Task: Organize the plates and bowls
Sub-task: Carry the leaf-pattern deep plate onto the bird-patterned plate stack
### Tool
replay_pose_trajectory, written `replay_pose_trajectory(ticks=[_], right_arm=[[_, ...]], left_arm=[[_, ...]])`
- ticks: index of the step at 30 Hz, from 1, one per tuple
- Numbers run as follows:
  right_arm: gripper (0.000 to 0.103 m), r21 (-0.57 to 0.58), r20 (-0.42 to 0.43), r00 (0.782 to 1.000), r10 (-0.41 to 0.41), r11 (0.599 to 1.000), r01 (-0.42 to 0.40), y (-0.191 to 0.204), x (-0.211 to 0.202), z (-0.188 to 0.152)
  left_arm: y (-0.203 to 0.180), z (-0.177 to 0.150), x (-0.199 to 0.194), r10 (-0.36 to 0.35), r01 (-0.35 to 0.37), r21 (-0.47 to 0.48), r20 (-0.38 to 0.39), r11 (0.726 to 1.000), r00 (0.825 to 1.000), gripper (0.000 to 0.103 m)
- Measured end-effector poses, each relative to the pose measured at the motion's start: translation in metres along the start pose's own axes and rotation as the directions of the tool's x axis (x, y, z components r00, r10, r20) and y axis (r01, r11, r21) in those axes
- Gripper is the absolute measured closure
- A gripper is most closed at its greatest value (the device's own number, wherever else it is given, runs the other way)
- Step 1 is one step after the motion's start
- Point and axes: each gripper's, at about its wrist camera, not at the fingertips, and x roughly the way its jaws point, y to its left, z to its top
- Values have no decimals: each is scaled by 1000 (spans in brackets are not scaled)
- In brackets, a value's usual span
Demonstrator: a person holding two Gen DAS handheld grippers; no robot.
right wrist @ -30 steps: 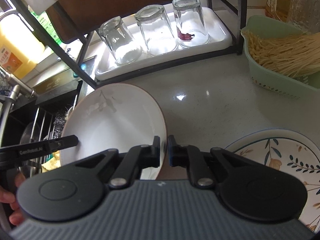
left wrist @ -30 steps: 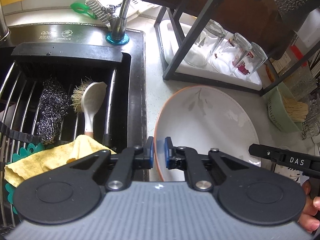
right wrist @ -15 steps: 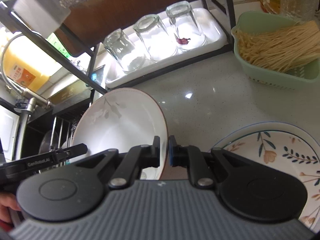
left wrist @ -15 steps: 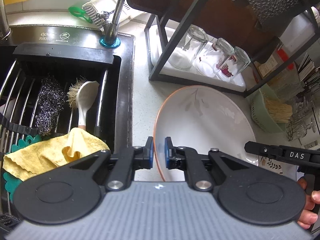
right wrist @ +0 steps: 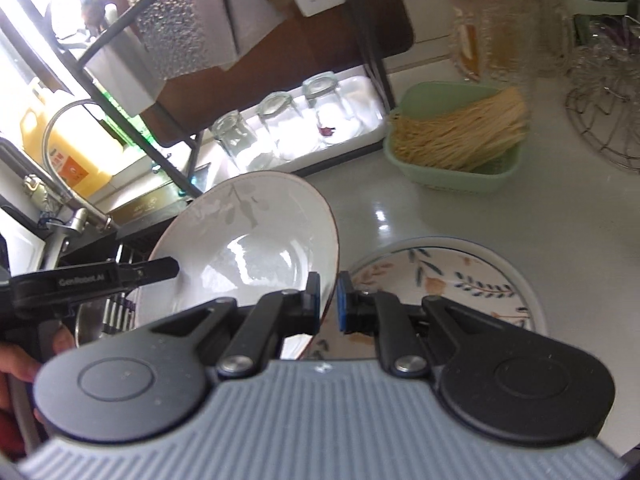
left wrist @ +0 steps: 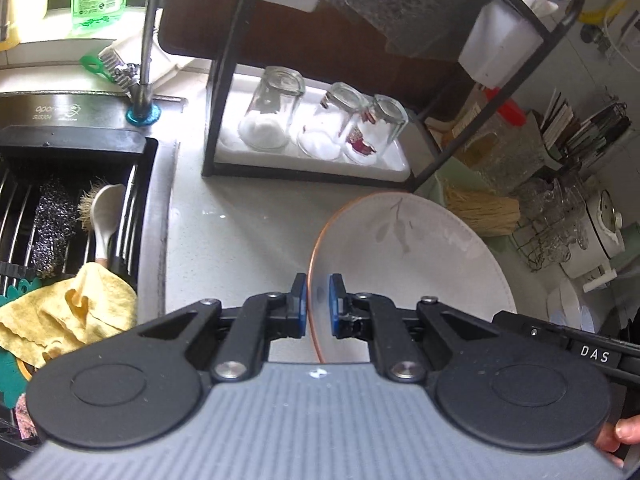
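On my far left the sink (left wrist: pixel 80 216) held a steel scourer (left wrist: pixel 52 224), a white-handled brush (left wrist: pixel 105 216) and a crumpled yellow cloth (left wrist: pixel 68 312) draped at its near edge. Beside it ran the pale table (left wrist: pixel 240 240), and at its back a black rack (left wrist: pixel 224 80) stood over a white tray (left wrist: pixel 396 168) with three upturned glasses (left wrist: pixel 272 108).

My left gripper (left wrist: pixel 318 306) had its jaws drawn narrow on the left rim of the white bowl (left wrist: pixel 408 264): the copper-coloured edge ran straight down between the two blue pads, one pad outside the wall and one inside. The bowl was tilted, its hollow with the grey leaf print turned toward my right side, and it hung clear of the table.

Across the bowl, my right gripper (right wrist: pixel 328 306) pinched the opposite rim in the same way, jaws narrow, the dark edge passing between the pads. So the bowl (right wrist: pixel 248 248) sat held between both tools, each on its own side.

Past that rim, lower and to the right, a flowered plate (right wrist: pixel 472 280) lay flat on the table, partly hidden behind my right jaws. Farther right a green basket (right wrist: pixel 460 176) held pale dry noodles (right wrist: pixel 456 136), with a red-lidded jar (right wrist: pixel 484 24) behind it and wire baskets (right wrist: pixel 600 120) at the edge.
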Motion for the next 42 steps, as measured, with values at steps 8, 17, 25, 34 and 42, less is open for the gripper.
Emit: replay_pose_trajectory(ticks=[8, 17, 25, 34, 42], right_arm=[[91, 46, -39, 999, -19, 999, 21, -47, -3, -19], [91, 81, -69, 998, 10, 997, -4, -81, 9, -36], [91, 71, -77, 997, 22, 997, -16, -100, 12, -37], [90, 41, -80, 996, 30, 999, -27, -104, 11, -39], [87, -48, -73, 997, 12, 999, -15, -98, 13, -39]], left_arm=[[-36, -28, 29, 22, -16, 72, -93, 997, 995, 91], [-67, -32, 42, 76, -57, 152, -119, 987, 990, 91], [-95, -36, 48, 136, -104, 221, -133, 970, 982, 91], [-101, -39, 50, 171, -137, 223, -137, 965, 976, 91], [-110, -41, 53, 210, -167, 265, -145, 950, 967, 91]])
